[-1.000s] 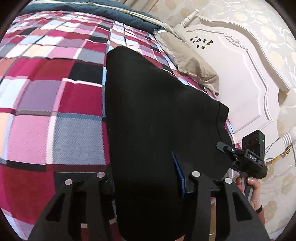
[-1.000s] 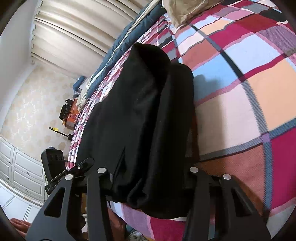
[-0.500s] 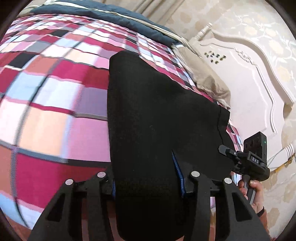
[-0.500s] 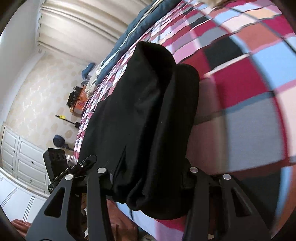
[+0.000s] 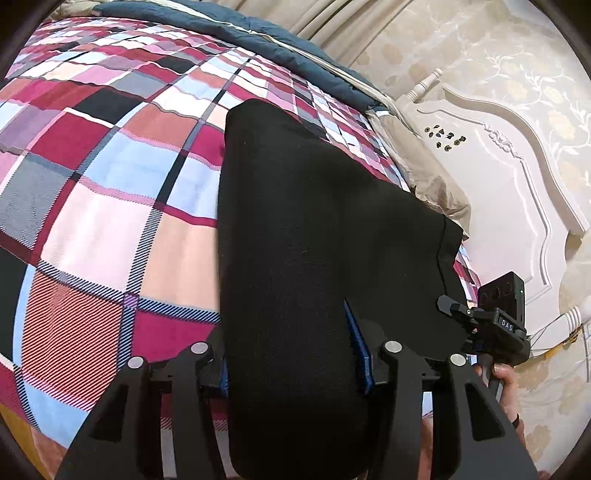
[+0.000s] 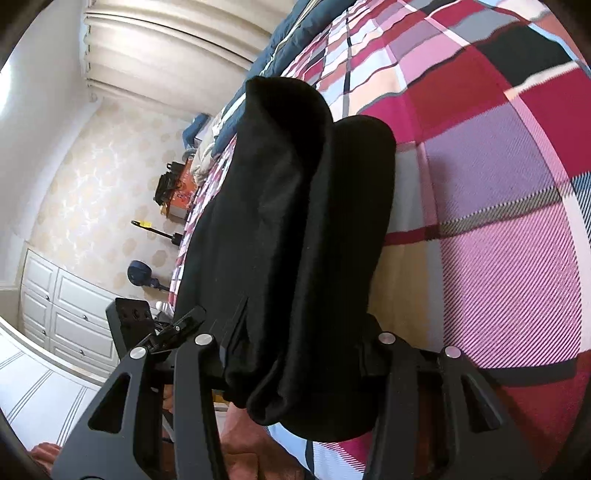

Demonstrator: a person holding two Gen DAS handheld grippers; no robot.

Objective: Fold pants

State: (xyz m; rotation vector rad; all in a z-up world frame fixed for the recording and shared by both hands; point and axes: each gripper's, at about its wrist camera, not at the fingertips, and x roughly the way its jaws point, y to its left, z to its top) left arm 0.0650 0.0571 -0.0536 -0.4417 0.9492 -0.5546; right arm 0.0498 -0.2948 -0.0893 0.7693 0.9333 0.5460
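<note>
- Gripping one end of the black pants [image 5: 314, 229], the left gripper [image 5: 291, 373] has its jaws clamped on the cloth.
- Right gripper [image 6: 295, 369] pinches the neighbouring corner, likely to carry the fold evenly.
- Pants lie across the plaid blanket [image 5: 96, 206].

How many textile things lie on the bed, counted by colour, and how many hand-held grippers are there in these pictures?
Black pants: 1
Plaid blanket in red, pink and blue: 1
Dark blue quilt: 1
Beige pillow: 1
Hand-held grippers: 2, the left hand-held gripper and the right hand-held gripper, each shut on the pants
Total: 6
</note>
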